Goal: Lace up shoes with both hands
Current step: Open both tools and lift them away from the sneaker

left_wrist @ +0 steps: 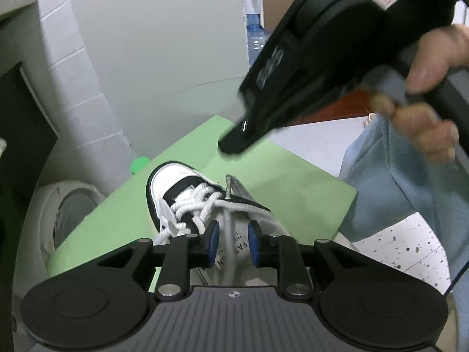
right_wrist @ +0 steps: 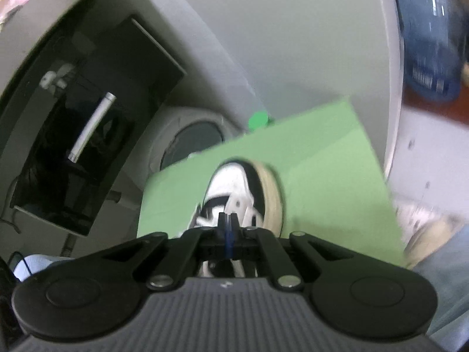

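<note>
A white and black sneaker with thick white rope laces lies on a green mat. My left gripper is open just above the shoe. The tongue and one lace strand run between its blue pads without being pinched. My right gripper, held by a hand, hovers above and beyond the shoe, tilted down. In the blurred right wrist view its jaws are pressed together over the sneaker, and I see no lace between them.
The mat sits on a low surface beside a white round appliance and a grey wall. A black cabinet with a metal handle stands to the left. A blue water jug is at the far right, and light blue trousers close by.
</note>
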Demonstrator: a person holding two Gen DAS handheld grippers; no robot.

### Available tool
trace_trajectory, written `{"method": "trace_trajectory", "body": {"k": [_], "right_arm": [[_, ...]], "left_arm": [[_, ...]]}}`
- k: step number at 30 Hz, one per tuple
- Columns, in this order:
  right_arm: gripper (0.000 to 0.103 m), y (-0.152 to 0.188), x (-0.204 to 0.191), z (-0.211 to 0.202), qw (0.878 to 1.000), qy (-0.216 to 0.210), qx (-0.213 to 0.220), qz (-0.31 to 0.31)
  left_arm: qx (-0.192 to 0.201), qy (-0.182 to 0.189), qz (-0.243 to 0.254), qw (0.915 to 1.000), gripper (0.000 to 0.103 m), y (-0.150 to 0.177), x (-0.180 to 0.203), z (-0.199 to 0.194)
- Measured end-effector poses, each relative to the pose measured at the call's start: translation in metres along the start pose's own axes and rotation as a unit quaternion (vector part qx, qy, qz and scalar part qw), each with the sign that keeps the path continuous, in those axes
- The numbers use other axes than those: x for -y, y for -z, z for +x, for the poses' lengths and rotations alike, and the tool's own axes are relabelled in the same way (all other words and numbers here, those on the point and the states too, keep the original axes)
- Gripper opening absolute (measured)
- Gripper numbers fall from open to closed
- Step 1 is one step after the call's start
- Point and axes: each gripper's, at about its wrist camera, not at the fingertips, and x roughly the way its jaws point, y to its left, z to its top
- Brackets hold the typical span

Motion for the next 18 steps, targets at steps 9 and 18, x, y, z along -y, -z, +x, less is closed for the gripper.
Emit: {"method": "trace_trajectory", "body": {"k": [9,18], "right_arm": [[0.035,0.007,-0.003,-0.035,0.999,0.030,0.013,-0.011],[0.099,0.037,-0.021,-0.060,0.997,0.067,0.038,-0.004]], "left_arm": [[-0.006,-0.015,-0.034,0.9993,0.048,0.008,0.004,-0.024],[-0.018,-0.052,-0.084,0.9949,0.064,0.013,0.001,-0.052]]}}
